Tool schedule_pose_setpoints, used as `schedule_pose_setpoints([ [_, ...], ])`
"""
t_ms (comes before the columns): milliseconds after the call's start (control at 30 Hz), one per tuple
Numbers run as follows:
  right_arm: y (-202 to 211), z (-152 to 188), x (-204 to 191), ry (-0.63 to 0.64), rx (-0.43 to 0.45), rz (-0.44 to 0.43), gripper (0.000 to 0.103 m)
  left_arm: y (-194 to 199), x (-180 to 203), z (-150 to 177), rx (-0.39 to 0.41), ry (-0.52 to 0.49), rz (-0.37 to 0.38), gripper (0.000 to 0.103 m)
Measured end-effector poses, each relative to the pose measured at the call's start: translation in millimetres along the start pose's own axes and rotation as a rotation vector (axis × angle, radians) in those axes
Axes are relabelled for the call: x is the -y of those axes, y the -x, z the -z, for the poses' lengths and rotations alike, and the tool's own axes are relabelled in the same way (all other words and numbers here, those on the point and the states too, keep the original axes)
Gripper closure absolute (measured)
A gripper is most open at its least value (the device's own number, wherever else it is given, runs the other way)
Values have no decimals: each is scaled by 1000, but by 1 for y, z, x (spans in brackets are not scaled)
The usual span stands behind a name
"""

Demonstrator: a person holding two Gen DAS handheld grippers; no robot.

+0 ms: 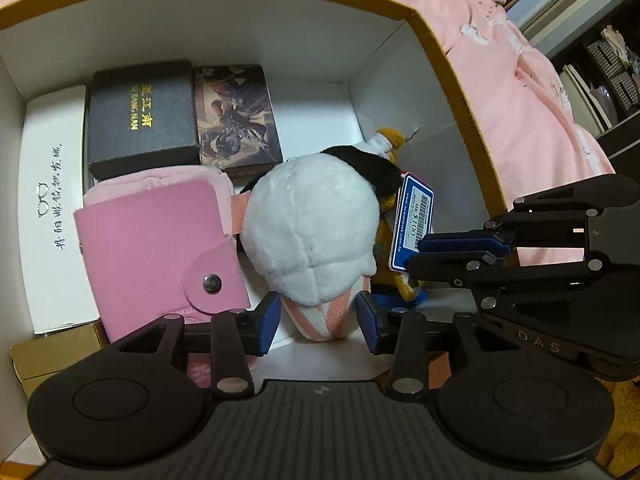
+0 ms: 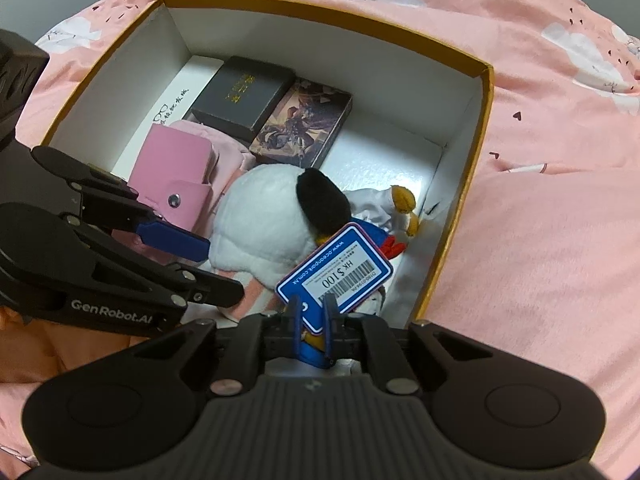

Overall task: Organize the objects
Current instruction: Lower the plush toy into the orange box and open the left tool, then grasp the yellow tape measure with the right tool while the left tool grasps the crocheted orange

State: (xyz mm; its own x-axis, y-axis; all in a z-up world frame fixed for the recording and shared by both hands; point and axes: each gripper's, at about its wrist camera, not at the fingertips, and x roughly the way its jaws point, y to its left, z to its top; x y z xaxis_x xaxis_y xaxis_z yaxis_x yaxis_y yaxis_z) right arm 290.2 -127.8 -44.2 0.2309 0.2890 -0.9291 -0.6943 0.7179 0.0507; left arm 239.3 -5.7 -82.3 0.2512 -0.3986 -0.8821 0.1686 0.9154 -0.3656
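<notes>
We see the left gripper spread wide around the pink-striped end of the white plush toy, pads not touching. Our right gripper pinches the blue-and-white price tag. The toy lies inside the white-lined cardboard box with yellow rim, beside the pink snap wallet.

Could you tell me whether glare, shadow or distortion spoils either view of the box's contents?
Left wrist view: strong fisheye bowing of the yellow-rimmed white cardboard box, contents sharp, mild sheen on the black gold-lettered case. Right wrist view: bright patch on the box floor, blue-and-white price tag legible, dark corners.
</notes>
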Motion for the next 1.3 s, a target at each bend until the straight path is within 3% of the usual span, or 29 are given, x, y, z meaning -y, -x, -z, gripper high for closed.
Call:
schedule_pose_setpoints([
  [133, 20, 7, -2, -23, 85, 6, 86, 21, 7, 7, 81, -26, -26, 54],
  [233, 44, 17, -7, -48, 178, 6, 74, 48, 13, 17, 176, -46, -29, 50],
  [333, 71, 29, -16, -51, 297, 0, 60, 75, 21, 30, 261, -63, -13, 46],
  [433, 91, 45, -26, -53, 419, 9, 57, 97, 28, 44, 327, -74, 2, 43],
  [467, 95, 51, -29, -54, 456, 16, 51, 103, 30, 50, 348, -82, 0, 42],
  [600, 109, 79, -44, -54, 555, 74, 44, 116, 41, 73, 414, -131, -36, 38],
  [700, 113, 102, -50, -78, 610, 70, 40, 116, 44, 91, 426, -126, -74, 36],
  [867, 102, 130, -52, -185, 556, 49, 37, 95, 39, 117, 354, -84, -75, 35],
  [967, 88, 146, -56, -227, 490, 70, 37, 83, 38, 134, 305, -77, -114, 35],
  [1100, 67, 163, -61, -266, 356, 120, 37, 68, 39, 154, 233, -86, -178, 35],
  [1300, 39, 188, -59, -377, 201, 62, 37, 57, 31, 173, 171, -27, -181, 35],
])
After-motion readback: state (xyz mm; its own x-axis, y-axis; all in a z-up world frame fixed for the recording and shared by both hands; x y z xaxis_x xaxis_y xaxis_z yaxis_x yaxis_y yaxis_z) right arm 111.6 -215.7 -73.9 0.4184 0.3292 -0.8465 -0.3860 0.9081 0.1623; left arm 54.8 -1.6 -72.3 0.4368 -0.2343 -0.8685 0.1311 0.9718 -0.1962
